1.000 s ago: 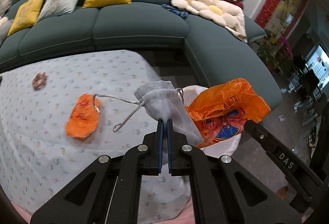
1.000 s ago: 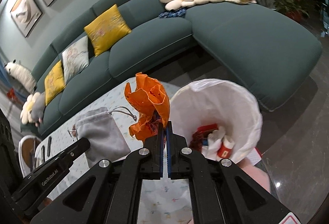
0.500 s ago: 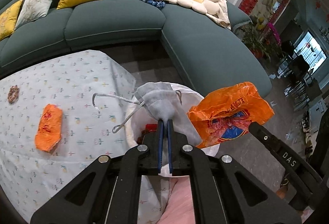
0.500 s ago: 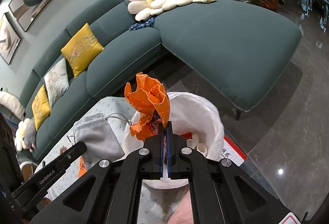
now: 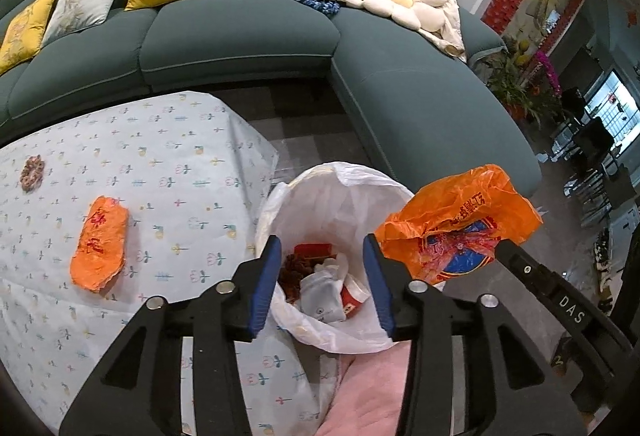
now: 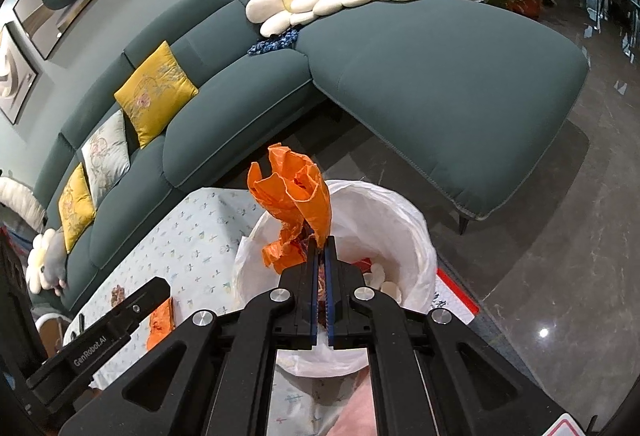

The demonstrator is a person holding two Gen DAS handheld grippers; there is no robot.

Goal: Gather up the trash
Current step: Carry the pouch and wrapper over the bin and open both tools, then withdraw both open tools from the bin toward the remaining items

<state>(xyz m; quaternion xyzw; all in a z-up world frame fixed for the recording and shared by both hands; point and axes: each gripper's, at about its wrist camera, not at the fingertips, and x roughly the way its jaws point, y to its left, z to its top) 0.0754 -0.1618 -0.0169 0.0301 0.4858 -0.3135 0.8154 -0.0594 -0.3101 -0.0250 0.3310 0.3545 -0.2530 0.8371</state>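
Observation:
My left gripper (image 5: 321, 256) is open and empty, right above the white-lined trash bin (image 5: 316, 180). A grey drawstring pouch (image 5: 322, 294) lies inside the bin among red and white trash. My right gripper (image 6: 321, 256) is shut on a crumpled orange plastic bag (image 6: 296, 204), held above the bin's rim (image 6: 404, 220); the bag also shows in the left wrist view (image 5: 456, 224), to the right of the bin. An orange wrapper (image 5: 100, 244) and a small brown ring-shaped scrap (image 5: 32, 172) lie on the table with the flowered cloth (image 5: 160, 164).
A teal sectional sofa (image 5: 240, 36) with yellow and grey cushions, flower pillows and a plush toy curves behind the table. Dark tiled floor (image 6: 540, 256) lies to the right of the bin. The bin stands at the table's right edge.
My left gripper has opened and the grey pouch has dropped into the bin. Both grippers have moved right, over the bin. The right gripper still holds the orange bag.

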